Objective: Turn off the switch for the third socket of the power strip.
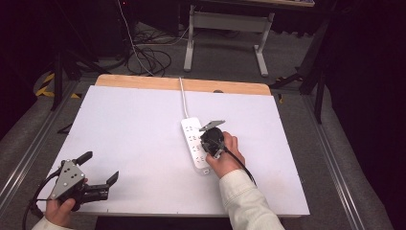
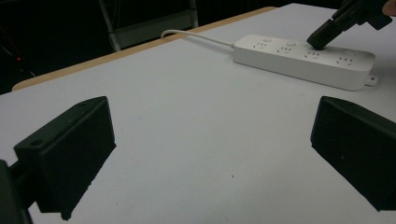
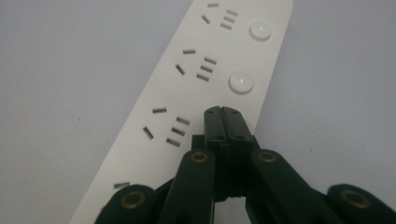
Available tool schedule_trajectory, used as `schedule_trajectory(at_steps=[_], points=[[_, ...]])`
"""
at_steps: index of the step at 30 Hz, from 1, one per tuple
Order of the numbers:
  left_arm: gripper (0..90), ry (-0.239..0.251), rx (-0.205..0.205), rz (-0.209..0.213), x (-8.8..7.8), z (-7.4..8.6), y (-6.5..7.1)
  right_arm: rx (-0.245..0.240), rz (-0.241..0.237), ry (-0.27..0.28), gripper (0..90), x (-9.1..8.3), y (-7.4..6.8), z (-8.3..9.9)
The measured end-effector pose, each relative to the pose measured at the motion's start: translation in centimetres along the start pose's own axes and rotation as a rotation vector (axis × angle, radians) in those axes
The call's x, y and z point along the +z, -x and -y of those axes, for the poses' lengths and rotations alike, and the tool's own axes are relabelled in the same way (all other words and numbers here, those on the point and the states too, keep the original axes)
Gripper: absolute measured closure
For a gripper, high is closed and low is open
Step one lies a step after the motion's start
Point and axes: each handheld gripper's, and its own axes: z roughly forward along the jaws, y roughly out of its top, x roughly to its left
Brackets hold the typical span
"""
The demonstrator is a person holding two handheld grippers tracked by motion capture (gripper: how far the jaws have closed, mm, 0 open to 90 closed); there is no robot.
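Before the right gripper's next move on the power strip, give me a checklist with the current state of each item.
1. Right gripper jaws closed into one tip: ok.
2. Tip over the power strip, at its row of round buttons: ok.
3. Tip actually pressing a button: cannot tell; it covers that spot.
4. Left gripper open, holding nothing, away from the strip: ok.
5. Strip lying flat on the table: ok.
6. Strip's cable free of both grippers: ok.
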Motion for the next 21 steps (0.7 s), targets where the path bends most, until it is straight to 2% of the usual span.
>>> schedule_trajectory(at_steps=[4,8,9,11,13,16,21], points=[[0.3,0.0,0.001,-0.002,0.0,0.0,0.0,0.0,-0.002,-0.003,90.0,0.0,0.0,0.0],[0.2,-0.001,-0.003,-0.003,0.0,0.0,0.0,-0.015,0.009,0.005,90.0,0.0,-0.2,0.1],[0.3,-0.001,-0.002,-0.006,0.0,0.0,0.0,-0.019,0.024,0.032,90.0,-0.2,-0.3,0.1],[0.3,-0.002,-0.002,-0.004,0.0,0.0,-0.1,-0.041,0.017,0.026,90.0,-0.5,-0.5,0.1],[0.3,0.0,-0.005,-0.006,0.1,0.0,-0.1,-0.057,0.016,0.069,90.0,-0.8,-0.7,0.2],[0.3,-0.002,-0.003,-0.006,0.1,0.0,0.0,-0.041,0.004,0.135,90.0,-1.8,-0.7,0.0],[0.2,-0.001,-0.002,-0.006,0.1,0.0,0.0,-0.028,-0.012,0.164,90.0,-2.9,-0.4,-0.4]])
